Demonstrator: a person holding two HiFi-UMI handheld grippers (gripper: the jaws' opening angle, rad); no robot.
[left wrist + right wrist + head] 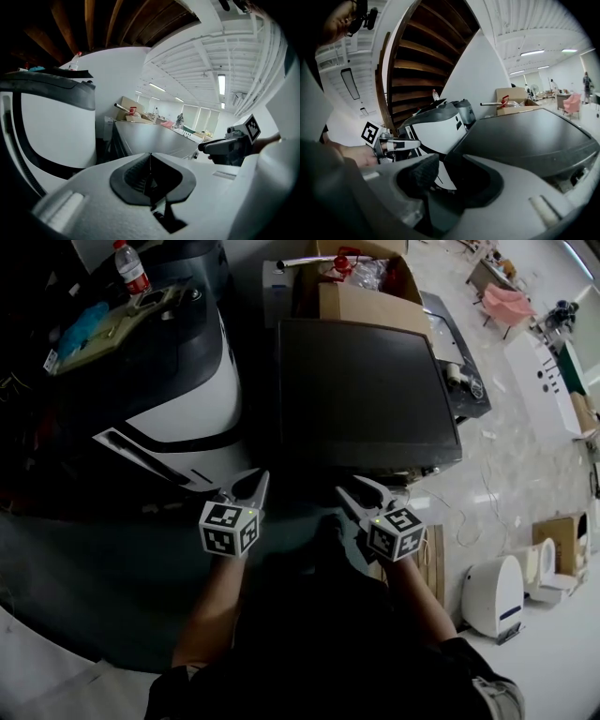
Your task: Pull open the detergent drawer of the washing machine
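Left gripper [251, 486]: we are holding it low in front of us, jaws pressed together and gripping nothing. Right gripper [360, 487]: we are holding it beside the left one, jaws standing wide apart with nothing between them. Washing machine [366, 390], dark-topped: it is standing just ahead of both grippers, neither touching it; we are seeing only its top, so we cannot tell where its detergent drawer sits. White-and-black machine [178, 399]: standing to its left, a water bottle [130, 266] beyond. Cardboard box [361, 301]: sitting behind.

Left tongs [150, 161] pressed together, right tongs [207, 146] nearby at the right
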